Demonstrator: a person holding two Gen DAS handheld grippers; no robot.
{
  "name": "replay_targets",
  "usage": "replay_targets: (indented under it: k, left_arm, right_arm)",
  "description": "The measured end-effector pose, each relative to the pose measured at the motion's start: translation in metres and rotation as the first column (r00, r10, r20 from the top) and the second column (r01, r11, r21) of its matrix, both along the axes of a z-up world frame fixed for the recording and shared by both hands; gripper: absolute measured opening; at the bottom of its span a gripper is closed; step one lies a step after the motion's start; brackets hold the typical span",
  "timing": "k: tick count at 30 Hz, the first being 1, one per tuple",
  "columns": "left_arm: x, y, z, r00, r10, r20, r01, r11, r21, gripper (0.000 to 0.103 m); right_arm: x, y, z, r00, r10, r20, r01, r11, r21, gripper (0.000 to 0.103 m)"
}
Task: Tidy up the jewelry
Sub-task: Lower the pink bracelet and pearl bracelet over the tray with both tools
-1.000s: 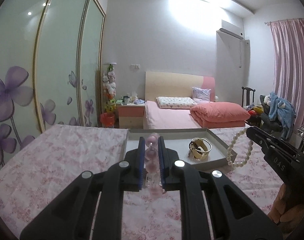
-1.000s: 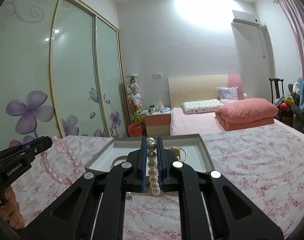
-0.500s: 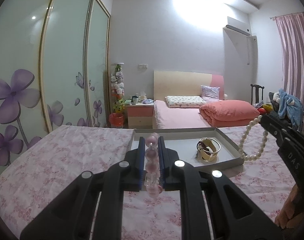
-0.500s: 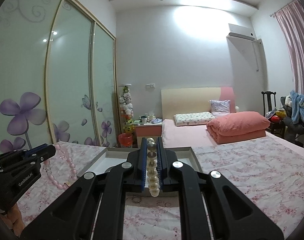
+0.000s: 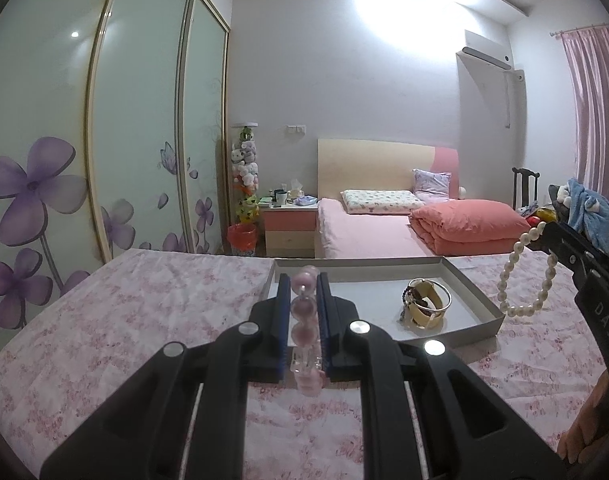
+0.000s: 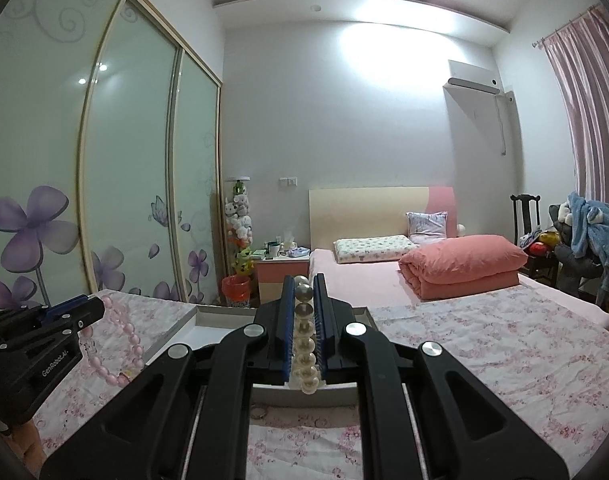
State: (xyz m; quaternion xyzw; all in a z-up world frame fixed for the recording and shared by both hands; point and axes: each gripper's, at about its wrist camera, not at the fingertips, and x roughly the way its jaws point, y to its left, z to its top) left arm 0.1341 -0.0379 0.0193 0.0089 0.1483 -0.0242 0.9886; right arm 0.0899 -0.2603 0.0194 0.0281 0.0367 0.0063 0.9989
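Since the earlier frames, both cameras have been tilted upward, so that more ceiling and less of the flowered bedspread point(image 5: 116, 320) is seen; the white tray point(image 5: 480, 300) sits lower in the left wrist view, and in the right wrist view it is now largely hidden behind the gripper's own fingers. The grips themselves are unchanged.

A yellow bangle point(image 5: 426, 304) with darker pieces lies inside the tray, toward its right side. Behind the bedspread a bed with a folded orange quilt point(image 5: 468, 224), a nightstand point(image 5: 290, 228) and sliding wardrobe doors point(image 5: 144, 128) painted with purple flowers are seen. Nothing stands between either gripper and the tray.

The left gripper point(image 5: 303, 292) is clamped on a pink bead bracelet point(image 5: 303, 320), whose loop is seen hanging beneath it in the right wrist view, over the bedspread just left of the tray. The right gripper point(image 6: 303, 300) is clamped on a pearl bracelet point(image 6: 304, 352); its loop is seen hanging just beyond the tray's right rim, clear of the bedspread.
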Motion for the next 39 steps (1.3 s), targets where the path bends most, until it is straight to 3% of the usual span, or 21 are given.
replay_targets:
  k: [11, 20, 29, 39]
  left_arm:
    - [0.02, -0.005, 0.008, 1.0, -0.011, 0.0, 0.011, 1.0, 0.012, 0.013]
    - [0.071, -0.008, 0.011, 0.999, -0.028, -0.03, 0.028, 1.0, -0.015, 0.013]
    - [0.139, -0.027, -0.008, 0.993, -0.061, -0.102, 0.059, 0.998, -0.024, 0.013]
    - [0.18, -0.039, -0.039, 0.979, -0.1, -0.18, 0.096, 0.995, -0.034, 0.014]
  right_arm:
    - [0.019, 0.0, 0.008, 1.0, 0.001, 0.017, -0.001, 1.0, -0.008, 0.01]
    - [0.062, -0.004, 0.003, 1.0, 0.002, -0.009, -0.002, 1.0, 0.013, 0.01]
    - [0.121, -0.008, -0.015, 0.995, 0.035, -0.097, -0.031, 0.999, 0.042, 0.01]
    - [0.158, -0.006, -0.034, 0.971, 0.111, -0.212, -0.094, 0.992, 0.089, 0.01]
